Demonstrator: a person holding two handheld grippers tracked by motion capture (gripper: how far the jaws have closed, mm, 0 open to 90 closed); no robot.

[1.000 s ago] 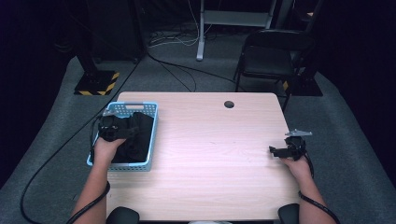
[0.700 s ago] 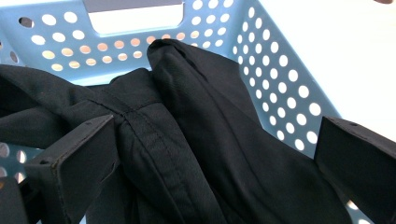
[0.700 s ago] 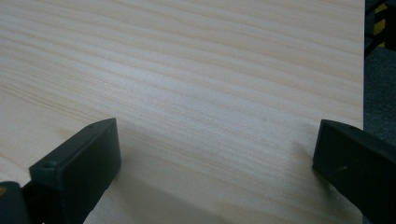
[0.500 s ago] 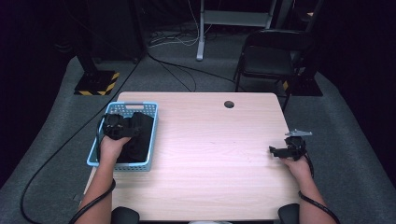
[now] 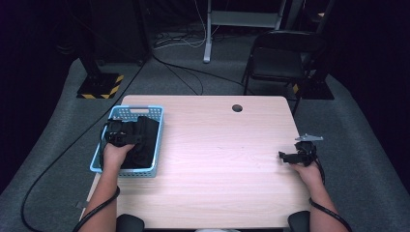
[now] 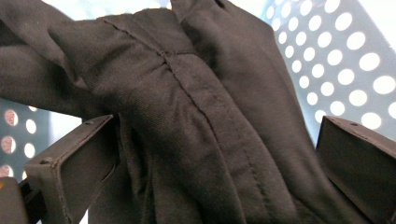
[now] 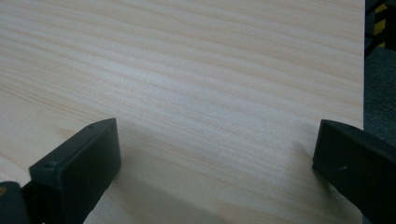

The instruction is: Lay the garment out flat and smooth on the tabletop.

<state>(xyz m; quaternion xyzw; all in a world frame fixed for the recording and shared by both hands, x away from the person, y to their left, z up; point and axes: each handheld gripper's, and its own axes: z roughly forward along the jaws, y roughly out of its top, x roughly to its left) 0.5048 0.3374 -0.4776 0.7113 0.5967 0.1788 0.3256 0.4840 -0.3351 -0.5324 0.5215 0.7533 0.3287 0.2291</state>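
Black cloth [image 6: 196, 121] fills the blue perforated basket [image 5: 157, 126] at the worktop's [image 5: 217, 159] left edge. Since the earlier frames the left gripper [image 5: 121, 137] has pushed deeper into the basket; its fingers [image 6: 70, 168] stand open on either side of the cloth. The right gripper [image 5: 297, 155] has stayed low at the right edge, fingers open over bare wood.

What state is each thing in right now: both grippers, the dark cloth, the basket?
Left gripper: open, jaws either side of a fold of the cloth, down in the basket.
Right gripper: open, nothing held, low over the bare table by its right edge.
Black cloth: bunched and creased, lying in the basket, not clamped.
Blue basket: upright on the table's left side, holding the cloth.
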